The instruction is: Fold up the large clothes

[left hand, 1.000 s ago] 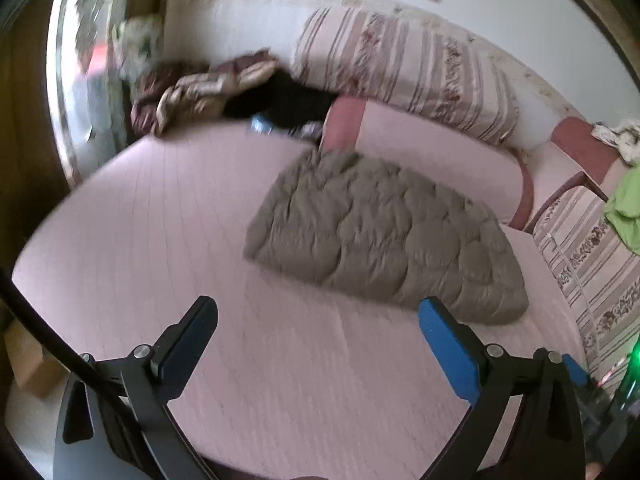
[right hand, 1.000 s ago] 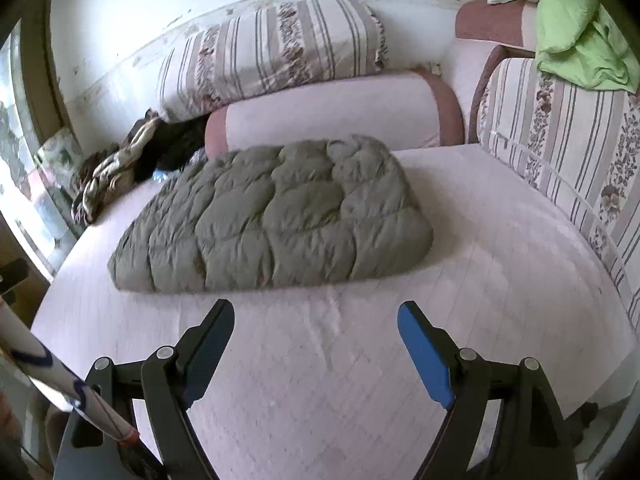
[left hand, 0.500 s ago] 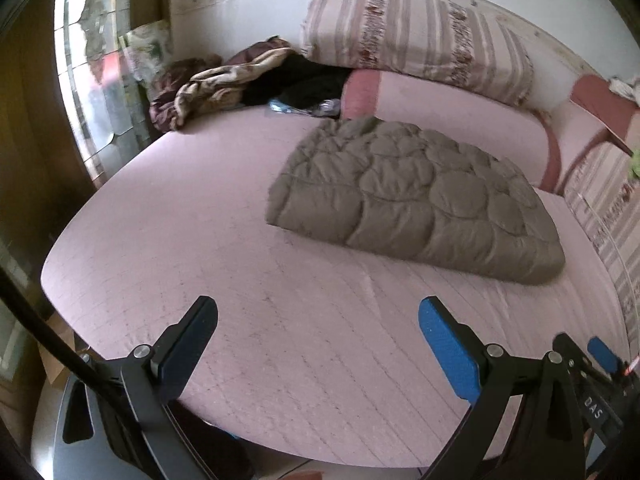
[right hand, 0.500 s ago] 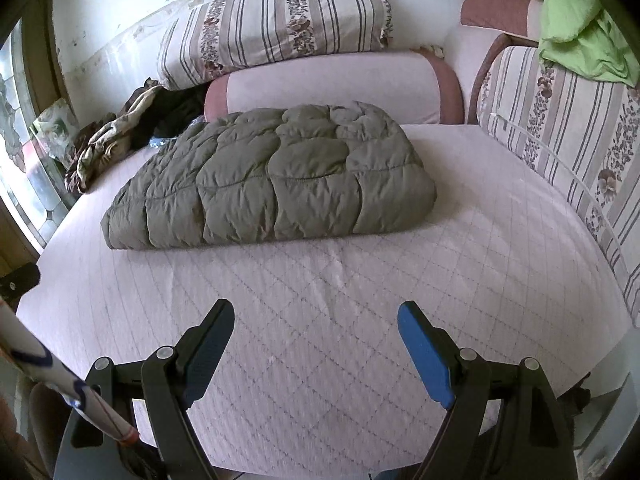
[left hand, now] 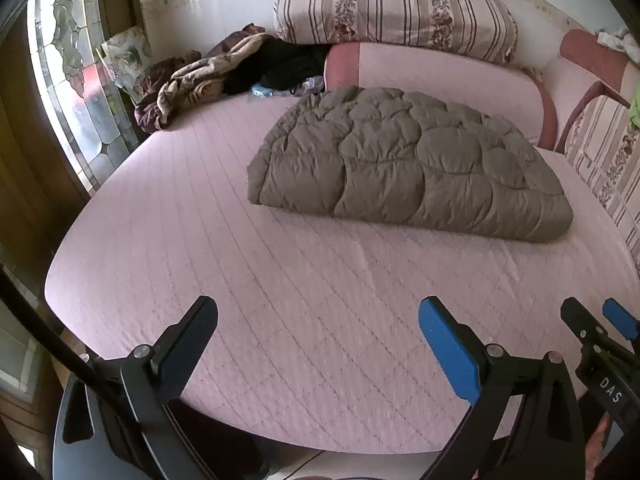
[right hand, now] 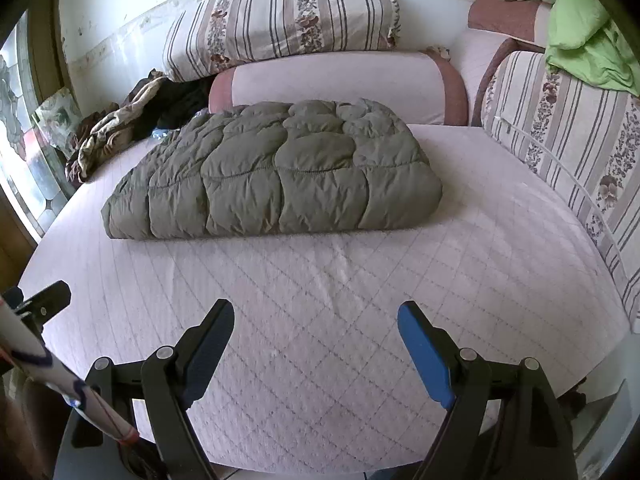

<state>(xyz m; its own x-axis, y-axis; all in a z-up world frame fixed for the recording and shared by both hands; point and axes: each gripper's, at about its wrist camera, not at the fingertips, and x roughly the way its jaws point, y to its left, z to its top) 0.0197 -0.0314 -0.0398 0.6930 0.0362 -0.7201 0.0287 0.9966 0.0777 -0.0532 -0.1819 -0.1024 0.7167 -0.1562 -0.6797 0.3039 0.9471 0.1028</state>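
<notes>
A puffy olive-grey quilted coat lies folded into a flat bundle on the pink quilted bed, toward the back. It also shows in the right wrist view. My left gripper is open and empty, held over the bed's front edge, well short of the coat. My right gripper is open and empty, also over the front of the bed. The right gripper's tip shows at the lower right of the left wrist view.
A striped floral pillow and a pink bolster lie behind the coat. A heap of brown and black clothes sits at the back left by a stained-glass window. A striped cushion with a green cloth is on the right.
Both grippers have drawn back and risen from the coat, so more of the bed's front edge shows. The coat has not moved. Both grippers stay open.
</notes>
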